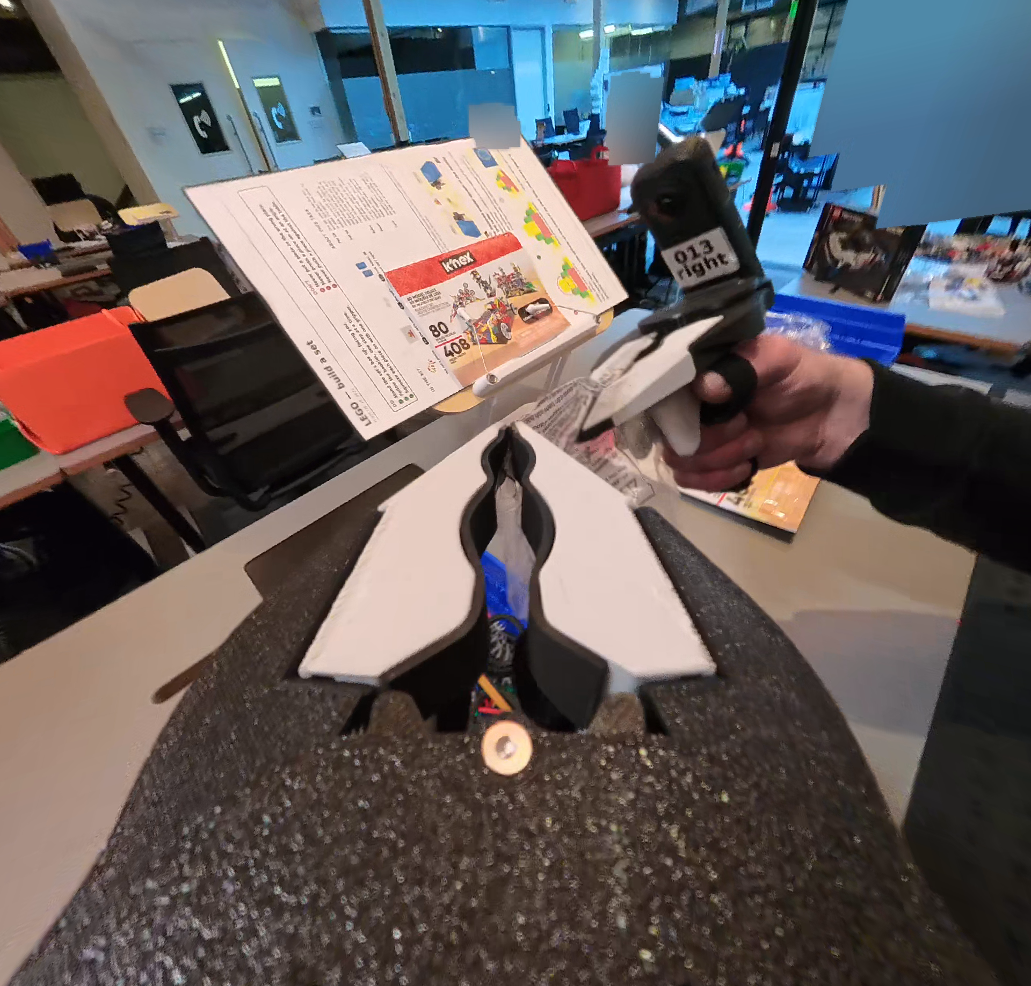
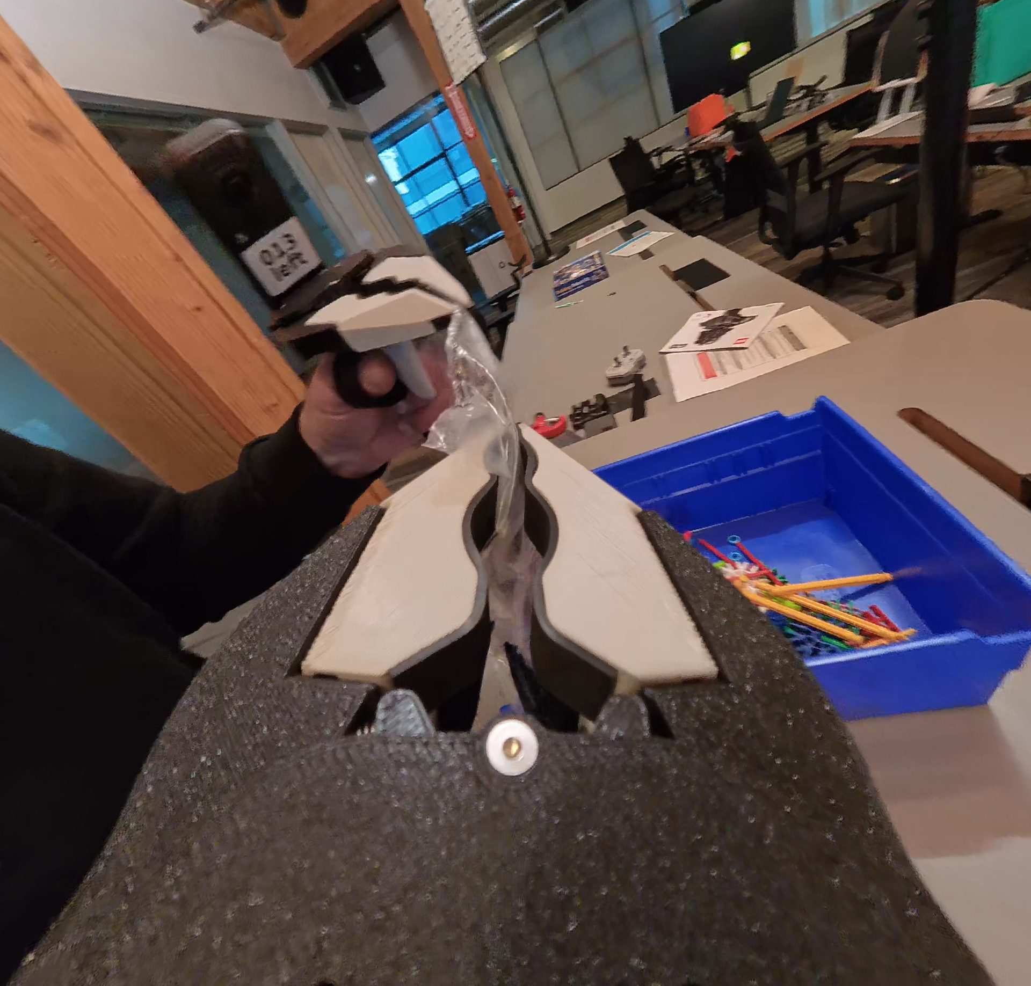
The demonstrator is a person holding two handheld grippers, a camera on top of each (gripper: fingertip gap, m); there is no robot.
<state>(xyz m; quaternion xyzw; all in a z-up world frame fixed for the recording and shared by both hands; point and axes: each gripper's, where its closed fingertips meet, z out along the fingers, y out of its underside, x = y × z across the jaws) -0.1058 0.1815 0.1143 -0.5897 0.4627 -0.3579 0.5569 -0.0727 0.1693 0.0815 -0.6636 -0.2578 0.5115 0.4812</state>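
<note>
A clear plastic bag (image 2: 480,390) with print on it hangs stretched between my two grippers above the table. My right gripper (image 2: 521,436) is shut on its lower part, and the film runs down between the fingers. My left gripper (image 1: 509,432) is shut on the same bag (image 1: 510,513). In the right wrist view the left gripper (image 2: 460,304) is up and to the left, with the bag hanging from its tips. In the left wrist view the right gripper (image 1: 588,429) is just right of my tips, on the bag's printed part (image 1: 563,407). A blue bin (image 2: 837,457) of colourful rods (image 2: 809,602) sits lower right.
A stand with instruction sheets (image 1: 401,268) stands behind the grippers. A booklet (image 1: 770,502) lies on the grey table (image 1: 167,652). An orange bin (image 1: 67,373) and a black chair (image 1: 240,401) are to the left. Booklets (image 2: 725,329), small parts (image 2: 591,407) and a wooden pillar (image 2: 111,290) show in the right wrist view. There is about 6 cm between the tips of the two grippers.
</note>
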